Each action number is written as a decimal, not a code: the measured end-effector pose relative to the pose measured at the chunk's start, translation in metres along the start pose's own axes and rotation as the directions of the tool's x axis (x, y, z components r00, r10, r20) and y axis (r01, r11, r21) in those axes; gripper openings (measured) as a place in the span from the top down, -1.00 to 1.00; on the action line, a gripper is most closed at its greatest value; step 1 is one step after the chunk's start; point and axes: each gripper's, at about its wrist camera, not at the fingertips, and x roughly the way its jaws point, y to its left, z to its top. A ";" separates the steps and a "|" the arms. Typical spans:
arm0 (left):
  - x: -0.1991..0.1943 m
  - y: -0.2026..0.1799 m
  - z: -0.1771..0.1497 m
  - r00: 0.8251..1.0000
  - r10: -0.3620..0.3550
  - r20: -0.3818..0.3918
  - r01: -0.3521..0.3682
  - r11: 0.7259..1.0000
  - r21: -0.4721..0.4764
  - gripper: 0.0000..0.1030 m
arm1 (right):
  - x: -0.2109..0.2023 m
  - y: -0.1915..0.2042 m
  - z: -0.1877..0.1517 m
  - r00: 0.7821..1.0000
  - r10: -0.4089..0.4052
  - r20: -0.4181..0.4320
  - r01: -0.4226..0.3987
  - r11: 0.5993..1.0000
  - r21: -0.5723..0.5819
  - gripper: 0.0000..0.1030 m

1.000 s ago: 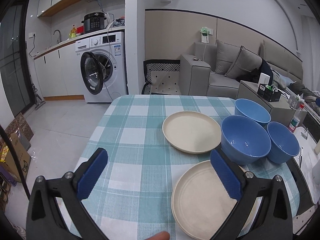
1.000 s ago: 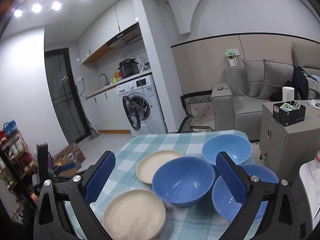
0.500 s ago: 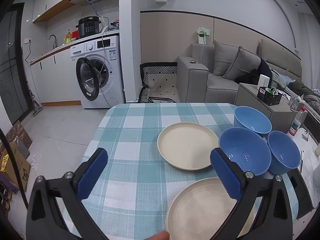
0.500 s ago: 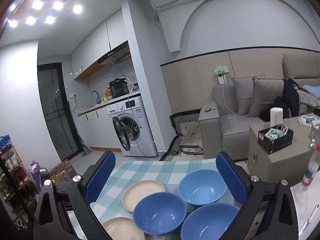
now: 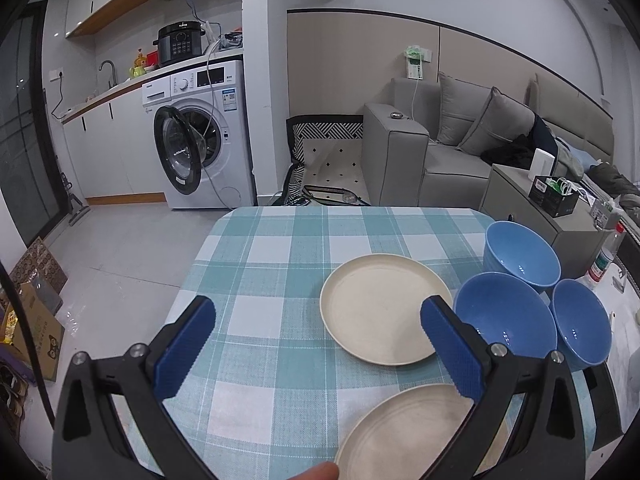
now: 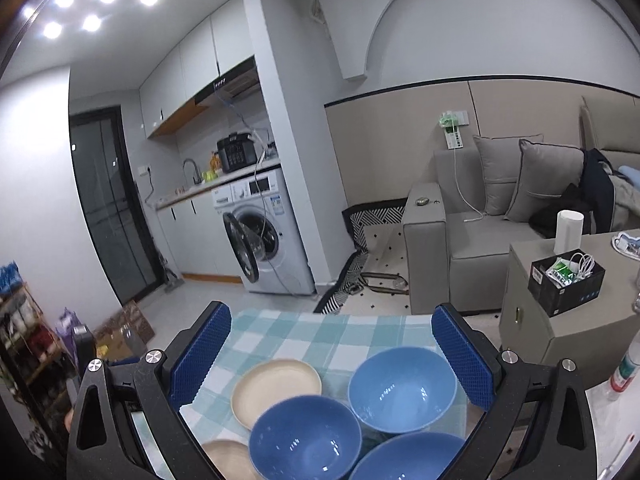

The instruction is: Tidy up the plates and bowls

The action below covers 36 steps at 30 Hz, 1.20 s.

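Two cream plates lie on the checked tablecloth: the far plate mid-table and the near plate by the front edge. Three blue bowls cluster at the right: a far bowl, a middle bowl and a right bowl. My left gripper hovers open above the table's front, its right finger over the near plate's rim. Open too, my right gripper is raised above the bowls and holds nothing.
A washing machine with its door open stands beyond the table at the left. A grey sofa and a grey cabinet with a black box stand at the right. Cardboard boxes sit on the floor at the left.
The left gripper has drawn back a little, so the plates sit farther ahead. The right gripper has risen and tilted up, so the bowls have dropped low in its view. Both stayed open.
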 end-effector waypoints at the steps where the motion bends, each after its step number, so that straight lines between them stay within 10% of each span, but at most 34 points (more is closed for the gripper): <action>1: 0.001 0.000 0.003 1.000 0.002 -0.002 -0.002 1.000 0.002 -1.00 | 0.000 -0.003 0.007 1.000 -0.006 0.015 0.005 1.000 0.013 -0.99; 14: 0.030 -0.001 0.034 1.000 0.013 -0.023 -0.012 1.000 0.019 -1.00 | 0.036 -0.051 0.086 1.000 -0.028 -0.014 0.028 1.000 0.014 -0.99; 36: 0.106 0.013 0.028 0.990 0.013 -0.140 -0.018 0.999 -0.032 -1.00 | 0.210 -0.033 0.003 0.914 -0.022 -0.405 -0.043 0.988 -0.151 -0.99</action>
